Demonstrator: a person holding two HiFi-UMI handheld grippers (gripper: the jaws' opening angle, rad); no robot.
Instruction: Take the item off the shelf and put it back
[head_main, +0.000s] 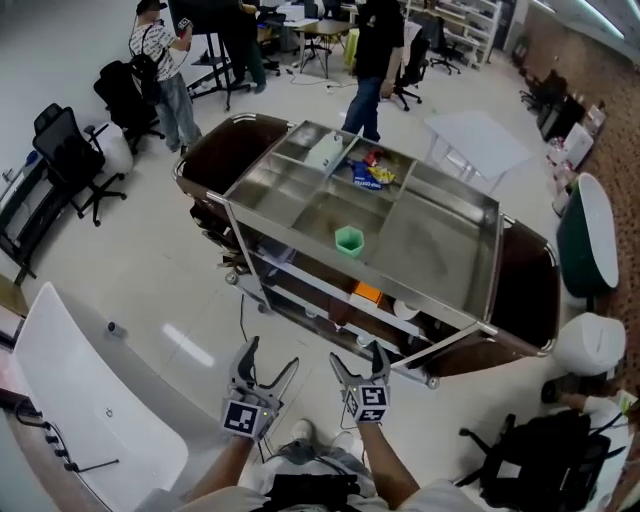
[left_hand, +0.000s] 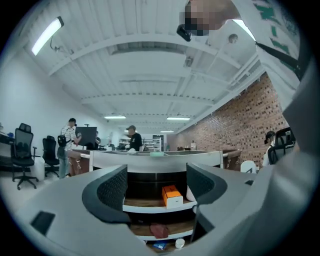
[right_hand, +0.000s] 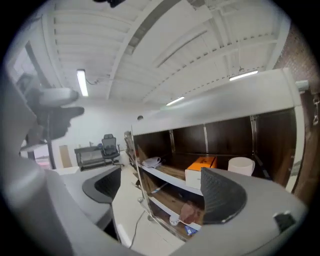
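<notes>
An orange and white box (head_main: 367, 293) lies on the middle shelf of a steel cart (head_main: 290, 231). In the left gripper view the box (left_hand: 171, 195) shows straight ahead between the jaws, some way off. In the right gripper view the same box (right_hand: 200, 167) sits beside a white cup (right_hand: 241, 165). My left gripper (head_main: 272, 355) and right gripper (head_main: 357, 355) hang side by side in front of the cart, short of its shelves. Both are open with nothing between the fingers. The jaws of the left gripper (left_hand: 156, 187) and of the right gripper (right_hand: 160, 190) stand wide apart.
A green cup (head_main: 348, 240) and snack packets (head_main: 370, 175) rest in the cart's top tray. A reddish cloth (left_hand: 159, 230) lies on a lower shelf. A white table (head_main: 80, 400) stands at the left, a black bag (head_main: 540, 460) at the right. People and office chairs are beyond the cart.
</notes>
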